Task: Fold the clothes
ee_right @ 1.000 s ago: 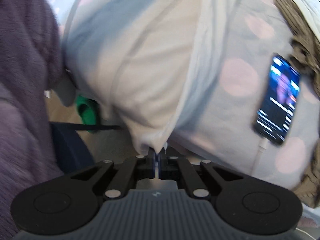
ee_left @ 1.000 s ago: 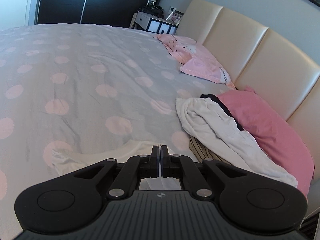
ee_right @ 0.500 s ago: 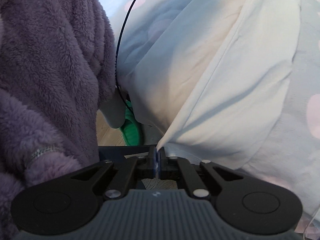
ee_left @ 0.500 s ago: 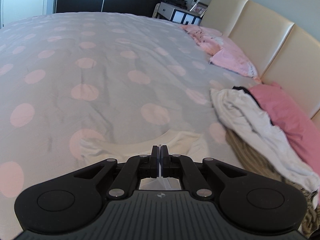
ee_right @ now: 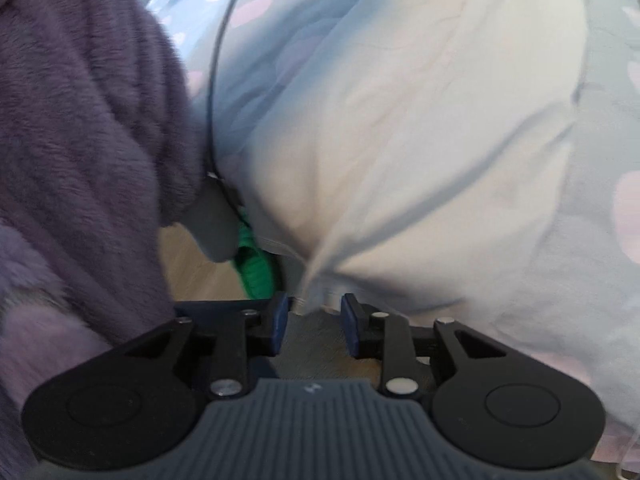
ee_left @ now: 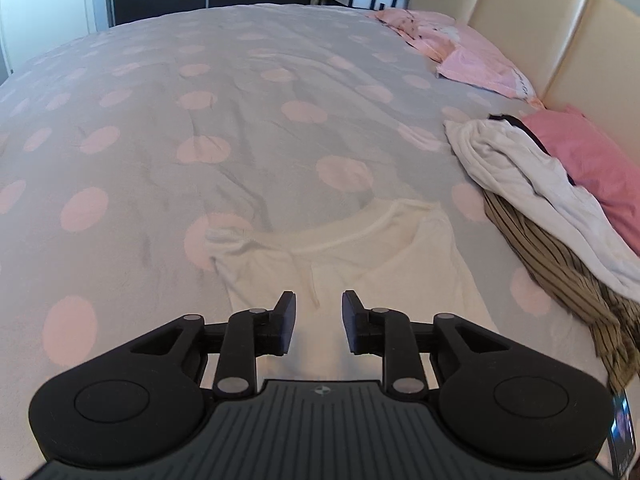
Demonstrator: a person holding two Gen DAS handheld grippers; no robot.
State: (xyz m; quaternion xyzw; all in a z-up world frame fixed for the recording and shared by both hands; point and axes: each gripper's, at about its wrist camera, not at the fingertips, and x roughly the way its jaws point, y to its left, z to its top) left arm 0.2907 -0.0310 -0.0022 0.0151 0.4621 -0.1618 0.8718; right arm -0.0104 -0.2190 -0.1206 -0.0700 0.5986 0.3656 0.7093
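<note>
A cream T-shirt (ee_left: 360, 264) lies spread on the spotted bed cover, neckline away from me. My left gripper (ee_left: 319, 312) hovers just over the shirt below the collar; its jaws are opening, and the pads press on nothing. In the right wrist view the same shirt (ee_right: 420, 140) drapes over the bed's edge. Its hem corner hangs loose in the gap of my right gripper (ee_right: 313, 312), whose jaws are opening and no longer pinch it.
A pile of clothes (ee_left: 540, 208) in white, striped brown and pink lies at the right by the cream headboard (ee_left: 580, 40). A lit phone (ee_left: 622, 432) rests at the lower right. A purple fleece sleeve (ee_right: 80, 140), a black cable (ee_right: 214, 80) and a green object (ee_right: 252, 264) are on the right gripper's left.
Both grippers were shut on the shirt's edge and have let go, their jaws now apart. The shirt has come to lie flat on the bed, and both hands have sunk lower.
</note>
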